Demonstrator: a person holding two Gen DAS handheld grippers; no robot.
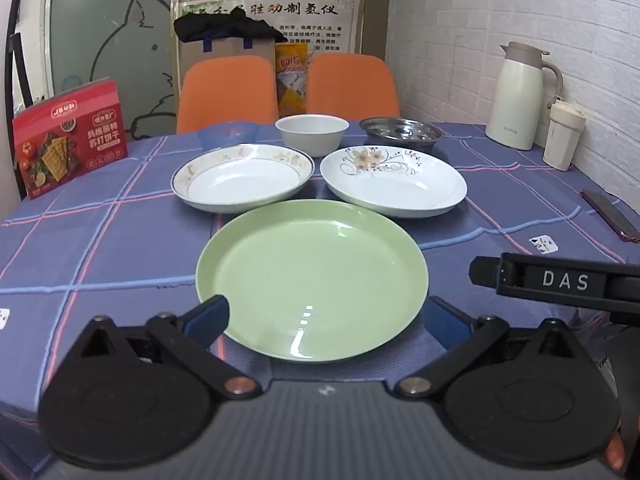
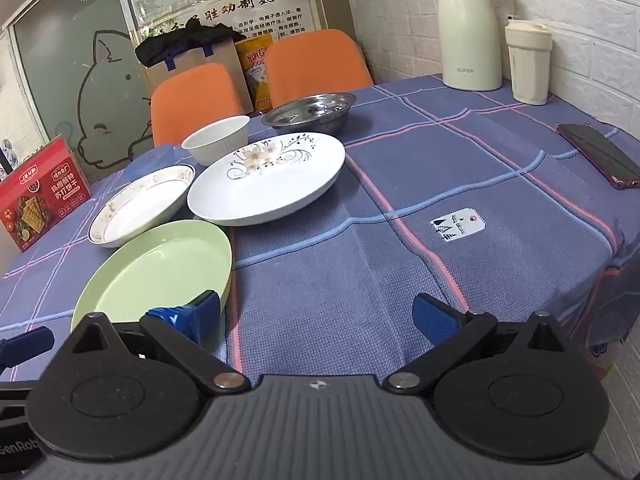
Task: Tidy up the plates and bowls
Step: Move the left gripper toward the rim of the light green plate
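A green plate [image 1: 312,276] lies nearest on the blue checked tablecloth, also in the right wrist view [image 2: 160,268]. Behind it lie a gold-rimmed white plate [image 1: 242,178] [image 2: 140,206] and a flower-patterned white plate [image 1: 394,182] [image 2: 268,178]. Further back stand a blue bowl [image 1: 228,133], a white bowl [image 1: 313,133] [image 2: 218,140] and a steel bowl [image 1: 402,130] [image 2: 310,112]. My left gripper [image 1: 324,318] is open, its fingers on either side of the green plate's near edge. My right gripper [image 2: 320,314] is open and empty over bare cloth, right of the green plate.
A red cracker box [image 1: 70,136] stands at the left. A white thermos jug [image 1: 520,96] and a cup [image 1: 564,134] stand by the brick wall at the right. A phone [image 2: 600,156] lies near the right edge. Two orange chairs [image 1: 228,90] stand behind the table.
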